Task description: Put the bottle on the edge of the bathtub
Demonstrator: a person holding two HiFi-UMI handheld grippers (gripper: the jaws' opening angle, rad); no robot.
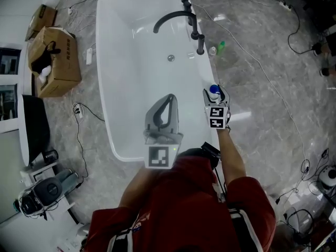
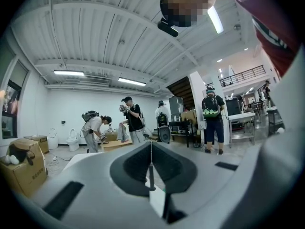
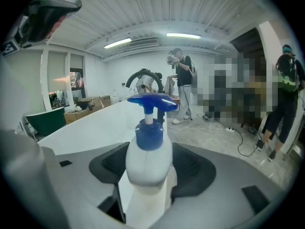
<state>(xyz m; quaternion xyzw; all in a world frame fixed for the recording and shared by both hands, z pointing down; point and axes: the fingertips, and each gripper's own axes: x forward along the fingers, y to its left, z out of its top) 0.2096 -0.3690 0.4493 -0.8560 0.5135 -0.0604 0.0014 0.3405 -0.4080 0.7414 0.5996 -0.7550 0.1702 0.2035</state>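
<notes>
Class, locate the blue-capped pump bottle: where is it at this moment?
In the head view the pump bottle sits between the tongs of the right gripper, at the right rim of the bathtub, nearer the person than the black faucet.

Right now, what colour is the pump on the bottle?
Blue pump, on a white bottle; it shows best in the right gripper view.
</notes>
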